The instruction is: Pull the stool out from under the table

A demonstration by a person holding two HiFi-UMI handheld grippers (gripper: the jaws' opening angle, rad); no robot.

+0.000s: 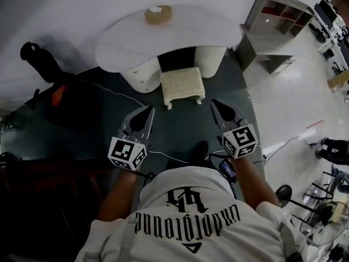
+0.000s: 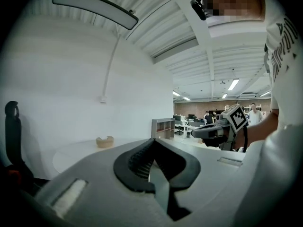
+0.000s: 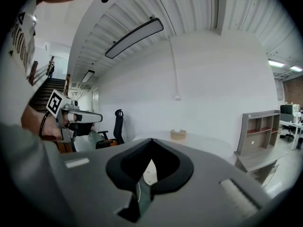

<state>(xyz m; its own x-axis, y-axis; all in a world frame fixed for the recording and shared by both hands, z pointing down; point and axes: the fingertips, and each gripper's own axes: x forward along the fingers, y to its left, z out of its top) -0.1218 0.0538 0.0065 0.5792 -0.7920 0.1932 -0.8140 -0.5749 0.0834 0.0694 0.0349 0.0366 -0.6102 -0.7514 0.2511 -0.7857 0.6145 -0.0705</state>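
A small cream cushioned stool [image 1: 182, 84] stands half under the front of the white curved table [image 1: 120, 37], between its two round pedestals. My left gripper [image 1: 149, 109] is shut and empty, a little short of the stool's left front corner. On the other side my right gripper [image 1: 214, 102] is also shut on nothing, near the stool's right front corner. Neither touches the stool. In the left gripper view the right gripper [image 2: 195, 133] shows at the right; in the right gripper view the left gripper [image 3: 98, 117] shows at the left.
A round tan box [image 1: 158, 15] sits on the tabletop. A black office chair [image 1: 38, 59] stands at the left, a grey shelf unit [image 1: 275, 26] at the right. A white cable [image 1: 117, 94] runs over the dark carpet [image 1: 180, 130]. A fan [image 1: 324, 228] stands bottom right.
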